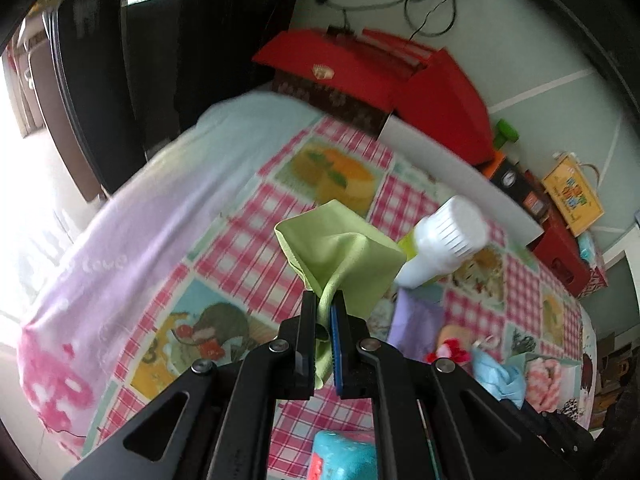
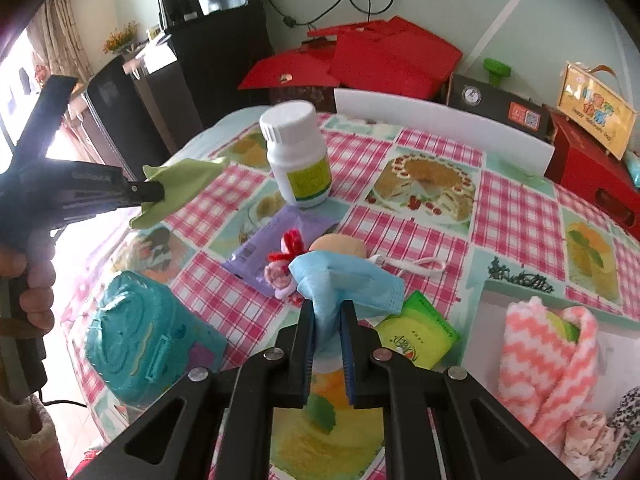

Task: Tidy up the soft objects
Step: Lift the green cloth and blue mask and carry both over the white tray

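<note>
Green cloth (image 1: 344, 256) hangs clamped in your left gripper (image 1: 325, 304), blue mask (image 2: 344, 280) in your right gripper (image 2: 326, 312) — both lifted beside the white bin (image 2: 492, 320), where a striped sock (image 2: 552, 344) already lies; neither dropped yet.

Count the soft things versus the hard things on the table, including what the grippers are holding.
Soft: 4 - green cloth, blue face mask, pink striped towel, small doll
Hard: 2 - white bottle, teal case
Total: 6
</note>
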Motion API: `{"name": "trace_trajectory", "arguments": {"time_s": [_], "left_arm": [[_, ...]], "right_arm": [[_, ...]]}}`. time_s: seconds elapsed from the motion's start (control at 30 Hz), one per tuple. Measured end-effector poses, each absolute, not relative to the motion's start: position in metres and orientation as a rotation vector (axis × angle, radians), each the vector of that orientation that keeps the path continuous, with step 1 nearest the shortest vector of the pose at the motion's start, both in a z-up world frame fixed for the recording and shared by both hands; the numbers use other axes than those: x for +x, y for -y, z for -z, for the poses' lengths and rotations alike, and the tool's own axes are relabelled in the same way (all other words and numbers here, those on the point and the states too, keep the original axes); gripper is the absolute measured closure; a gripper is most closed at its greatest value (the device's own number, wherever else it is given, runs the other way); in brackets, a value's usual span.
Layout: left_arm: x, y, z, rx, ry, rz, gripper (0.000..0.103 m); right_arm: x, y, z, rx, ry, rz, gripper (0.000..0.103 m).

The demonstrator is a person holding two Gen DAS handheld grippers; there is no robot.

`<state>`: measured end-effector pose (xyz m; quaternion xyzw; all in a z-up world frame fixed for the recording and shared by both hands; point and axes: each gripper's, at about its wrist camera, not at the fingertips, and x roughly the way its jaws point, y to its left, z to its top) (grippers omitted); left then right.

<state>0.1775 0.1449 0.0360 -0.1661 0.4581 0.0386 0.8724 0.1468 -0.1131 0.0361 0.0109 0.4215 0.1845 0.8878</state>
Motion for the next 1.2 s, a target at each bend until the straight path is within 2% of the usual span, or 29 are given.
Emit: {"name": "trace_trajectory", "arguments": {"time_s": [0.1,0.13,0.43,1.2], "left_arm": [[0.170,-0.138,-0.059,-0.328,-0.894,-0.065,0.097],[0.167,-0.135,-0.066,-0.322,-0.877,-0.060,0.097],[0.150,-0.117,-0.108,-0.277,-0.770,-0.028,0.097],[0.140,-0.007,-0.135,-0.089,-0.726,0.173,0.097]], "right_arm": [[0.140,0.119,-0.048,0.033,-0.835,-0.380,0.091],[0.138,0.120,-0.051,0.035,-0.821,-0.379,0.094],[0.117,0.137,-0.082,0.065,-0.711,-0.369,0.094],[0.089,0.248,-0.121,0.185,-0.567,-0.120,0.094]]}}
